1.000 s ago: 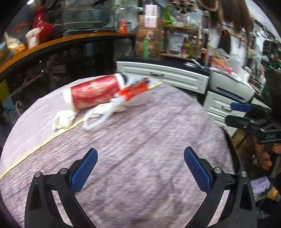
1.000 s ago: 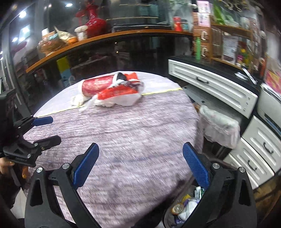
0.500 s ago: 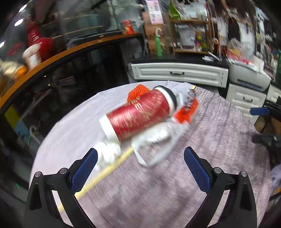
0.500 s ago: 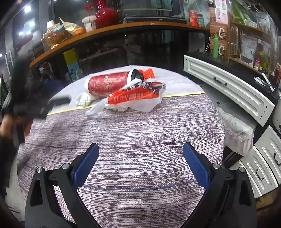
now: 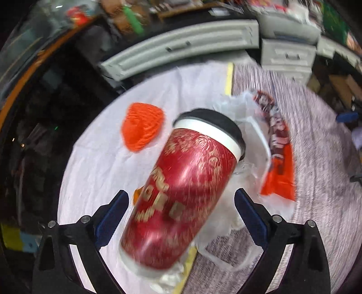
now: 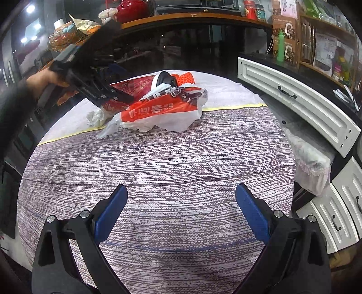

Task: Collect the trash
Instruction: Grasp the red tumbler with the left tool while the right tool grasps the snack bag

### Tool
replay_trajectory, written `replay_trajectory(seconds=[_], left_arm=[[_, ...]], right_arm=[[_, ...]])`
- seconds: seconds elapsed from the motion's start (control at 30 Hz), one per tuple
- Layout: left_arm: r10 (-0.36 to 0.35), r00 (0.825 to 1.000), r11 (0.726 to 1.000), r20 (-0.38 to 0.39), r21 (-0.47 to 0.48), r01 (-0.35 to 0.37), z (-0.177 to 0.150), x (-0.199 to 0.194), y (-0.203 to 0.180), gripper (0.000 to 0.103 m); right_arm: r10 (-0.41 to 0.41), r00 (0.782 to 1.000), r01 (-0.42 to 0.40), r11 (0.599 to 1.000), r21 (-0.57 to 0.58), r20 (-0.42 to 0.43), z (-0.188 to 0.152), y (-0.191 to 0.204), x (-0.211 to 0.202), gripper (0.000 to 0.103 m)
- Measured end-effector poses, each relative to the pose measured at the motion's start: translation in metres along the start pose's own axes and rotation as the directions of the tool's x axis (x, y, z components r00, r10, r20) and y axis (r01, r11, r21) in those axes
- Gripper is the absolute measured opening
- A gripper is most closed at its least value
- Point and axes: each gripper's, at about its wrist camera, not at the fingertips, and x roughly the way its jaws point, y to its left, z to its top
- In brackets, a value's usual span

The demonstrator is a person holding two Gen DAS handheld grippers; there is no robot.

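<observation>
A red paper cup (image 5: pixel 181 194) with a black lid lies on its side on the round table, between the open fingers of my left gripper (image 5: pixel 181 210). A white and orange plastic bag (image 5: pixel 273 158) lies against its right side. An orange foam net (image 5: pixel 142 126) lies beyond it. A crumpled white tissue (image 6: pixel 97 116) sits by the cup's base. In the right wrist view the left gripper (image 6: pixel 108 95) hovers over the cup (image 6: pixel 133 88) and the bag (image 6: pixel 163 110) lies in front. My right gripper (image 6: pixel 181 210) is open and empty over the purple cloth.
The round table (image 6: pixel 158 171) has a purple woven cloth and a white cloth behind a yellow seam. White drawer cabinets (image 6: pixel 294 101) stand to the right. A dark glass counter with an orange top (image 6: pixel 181 15) curves behind the table.
My left gripper has moved forward over the far side of the table until the red cup lies between its open fingers. My right gripper has risen and moved in over the cloth.
</observation>
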Motion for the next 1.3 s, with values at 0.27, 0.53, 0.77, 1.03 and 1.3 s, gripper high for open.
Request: replay_trajectory(seconds=[0.27, 0.53, 0.77, 1.03, 1.3], left_arm=[[-0.035, 0.994, 0.994, -0.108, 0.1, 0.046, 0.025, 0.048, -0.01, 0.09], [-0.026, 0.999, 0.996, -0.03, 0.086, 0.028, 0.013, 0.035, -0.017, 0.079], [-0.013, 0.988, 0.998, 0.156, -0.064, 0.023, -0.006, -0.01, -0.002, 0.077], [0.026, 0.921, 0.965, 0.389, -0.249, 0.078, -0.044, -0.07, 0.004, 0.077], [0.066, 0.857, 0.903, 0.512, -0.396, 0.167, -0.07, -0.096, 0.007, 0.077]], right_arm=[[0.016, 1.0, -0.016, 1.0, 0.024, -0.004, 0.008, -0.01, 0.01, 0.095], [0.024, 1.0, -0.024, 1.0, 0.013, -0.013, 0.011, -0.008, 0.019, 0.095], [0.031, 0.999, -0.03, 0.999, -0.026, 0.015, 0.024, 0.0, 0.021, 0.095], [0.093, 0.995, -0.093, 0.996, -0.016, 0.035, 0.051, 0.002, 0.027, 0.095], [0.131, 0.991, -0.132, 0.989, 0.066, 0.026, 0.096, 0.001, 0.063, 0.095]])
